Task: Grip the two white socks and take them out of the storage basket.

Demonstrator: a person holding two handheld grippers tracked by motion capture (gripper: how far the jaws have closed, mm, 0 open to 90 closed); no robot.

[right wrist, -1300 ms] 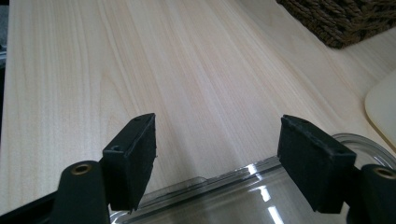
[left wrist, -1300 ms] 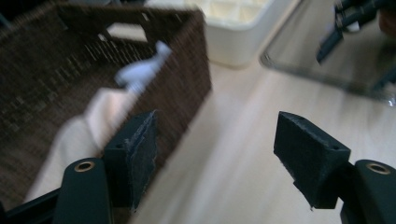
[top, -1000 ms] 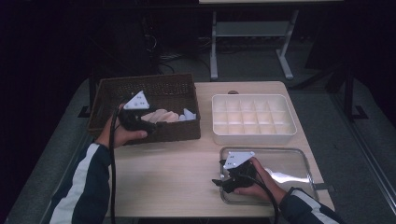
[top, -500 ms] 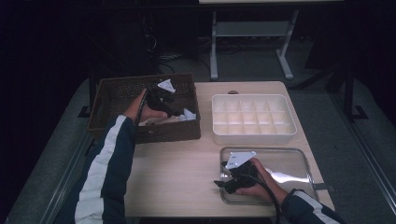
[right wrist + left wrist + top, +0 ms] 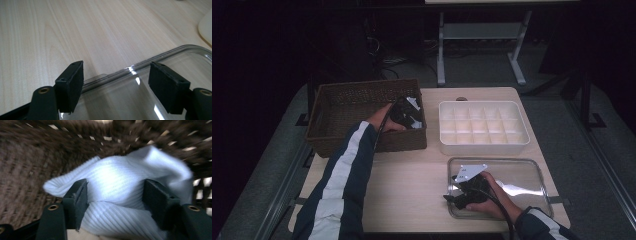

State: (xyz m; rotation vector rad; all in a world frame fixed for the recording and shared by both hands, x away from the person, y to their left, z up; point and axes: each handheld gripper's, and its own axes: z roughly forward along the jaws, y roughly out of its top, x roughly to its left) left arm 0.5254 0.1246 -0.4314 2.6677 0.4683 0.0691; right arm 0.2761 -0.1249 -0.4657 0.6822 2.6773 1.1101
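A white ribbed sock (image 5: 120, 180) lies in a dark wicker basket (image 5: 357, 90) at the table's back left. My left gripper (image 5: 409, 114) reaches down into the basket's right end. In the left gripper view its jaws (image 5: 115, 202) stand wide on either side of the sock's bulge and have just been closing; the sock fills the gap, but I see no firm pinch. My right gripper (image 5: 452, 192) rests at the left rim of a clear plastic tray (image 5: 522, 172) near the front right. Its jaws (image 5: 116, 82) are open above the tray's rim (image 5: 140, 67), with nothing between them.
A white tray with several compartments (image 5: 483, 125) sits behind the clear tray, right of the basket. Bare light wooden tabletop (image 5: 412, 185) spreads between the basket and the front edge. The floor and a metal stand beyond the table are dark.
The left hand moved from the basket's front left across to its right end and sank inside. The right hand stayed at the clear tray.
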